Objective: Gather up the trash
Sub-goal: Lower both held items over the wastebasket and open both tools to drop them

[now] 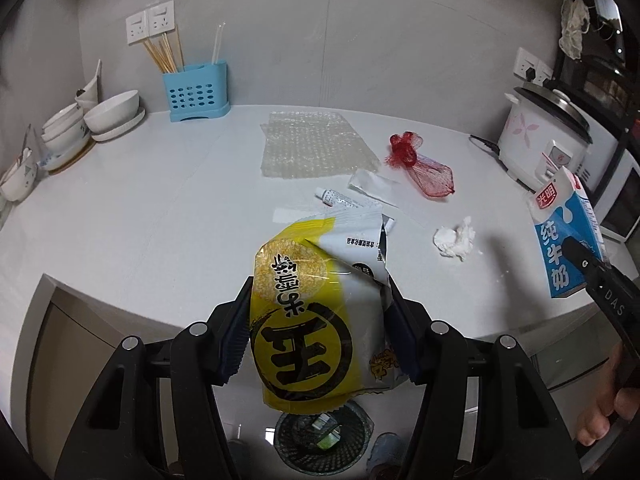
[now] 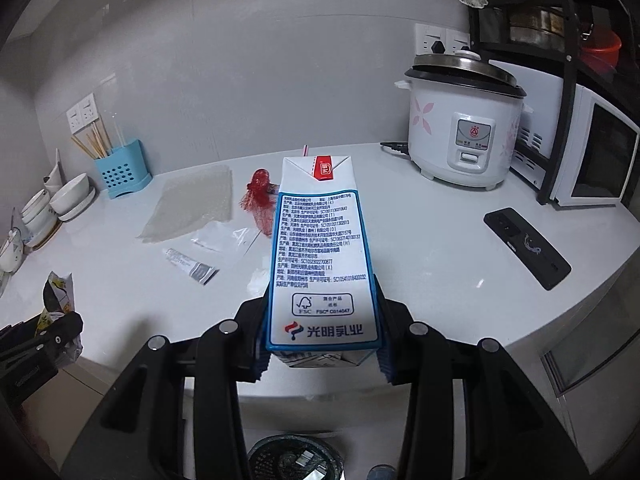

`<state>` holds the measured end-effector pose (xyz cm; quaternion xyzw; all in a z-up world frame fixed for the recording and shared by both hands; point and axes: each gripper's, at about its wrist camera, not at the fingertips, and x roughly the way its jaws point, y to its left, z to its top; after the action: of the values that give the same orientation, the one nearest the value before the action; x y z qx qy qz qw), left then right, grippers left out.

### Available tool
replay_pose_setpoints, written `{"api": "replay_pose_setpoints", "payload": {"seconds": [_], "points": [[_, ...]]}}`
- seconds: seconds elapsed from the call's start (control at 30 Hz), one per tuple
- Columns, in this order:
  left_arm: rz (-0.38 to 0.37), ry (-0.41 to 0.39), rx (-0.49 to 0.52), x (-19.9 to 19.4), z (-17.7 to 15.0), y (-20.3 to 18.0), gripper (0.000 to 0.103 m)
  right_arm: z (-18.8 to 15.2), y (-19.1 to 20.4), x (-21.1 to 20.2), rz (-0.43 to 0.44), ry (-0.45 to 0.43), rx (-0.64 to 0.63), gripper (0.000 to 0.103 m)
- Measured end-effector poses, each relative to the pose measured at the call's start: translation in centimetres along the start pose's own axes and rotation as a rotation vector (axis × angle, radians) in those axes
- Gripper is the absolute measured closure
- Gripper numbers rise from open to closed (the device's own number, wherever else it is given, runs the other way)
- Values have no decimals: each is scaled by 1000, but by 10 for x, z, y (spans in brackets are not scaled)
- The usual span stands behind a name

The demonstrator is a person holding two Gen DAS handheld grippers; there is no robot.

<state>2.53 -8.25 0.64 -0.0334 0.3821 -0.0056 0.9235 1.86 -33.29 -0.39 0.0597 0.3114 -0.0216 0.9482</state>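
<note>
My left gripper (image 1: 319,286) is shut on a yellow and white snack bag (image 1: 308,320), held above the counter's front edge. My right gripper (image 2: 322,292) is shut on a blue and white milk carton (image 2: 320,256), which also shows at the right of the left wrist view as the milk carton (image 1: 568,232). Below both, on the floor, stands a dark mesh trash basket (image 1: 320,436) with scraps inside. On the white counter (image 1: 160,216) lie bubble wrap (image 1: 316,144), a red mesh net (image 1: 424,168), a crumpled tissue (image 1: 456,238), a small tube (image 1: 336,198) and a clear wrapper (image 1: 372,182).
A rice cooker (image 2: 460,120) and a microwave (image 2: 592,152) stand at the back right, with a black flat device (image 2: 526,246) in front of them. A blue utensil holder (image 1: 196,94) and stacked bowls (image 1: 112,114) occupy the back left. A hand (image 1: 608,408) grips the right tool.
</note>
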Motion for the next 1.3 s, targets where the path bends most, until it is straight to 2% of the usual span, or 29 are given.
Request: {"api": "replay_pose_setpoints", "payload": {"seconds": [0.33, 0.5, 0.67, 0.77, 1.0, 1.3], "points": [[-27, -61, 16, -63, -78, 13, 44, -89, 13, -76, 71, -81, -24, 64], [-30, -57, -2, -73, -121, 27, 44, -146, 25, -96, 96, -89, -70, 64], [-23, -37, -8, -66, -162, 38, 44, -199, 42, -100, 123, -71, -107, 64], [-2, -30, -3, -55, -184, 43, 43, -226, 51, -94, 138, -53, -123, 64], [-2, 33, 3, -8, -233, 51, 43, -288, 65, -56, 148, 55, -146, 64], [-18, 192, -1, 97, -298, 54, 43, -354, 69, 26, 108, 235, -174, 64]]}}
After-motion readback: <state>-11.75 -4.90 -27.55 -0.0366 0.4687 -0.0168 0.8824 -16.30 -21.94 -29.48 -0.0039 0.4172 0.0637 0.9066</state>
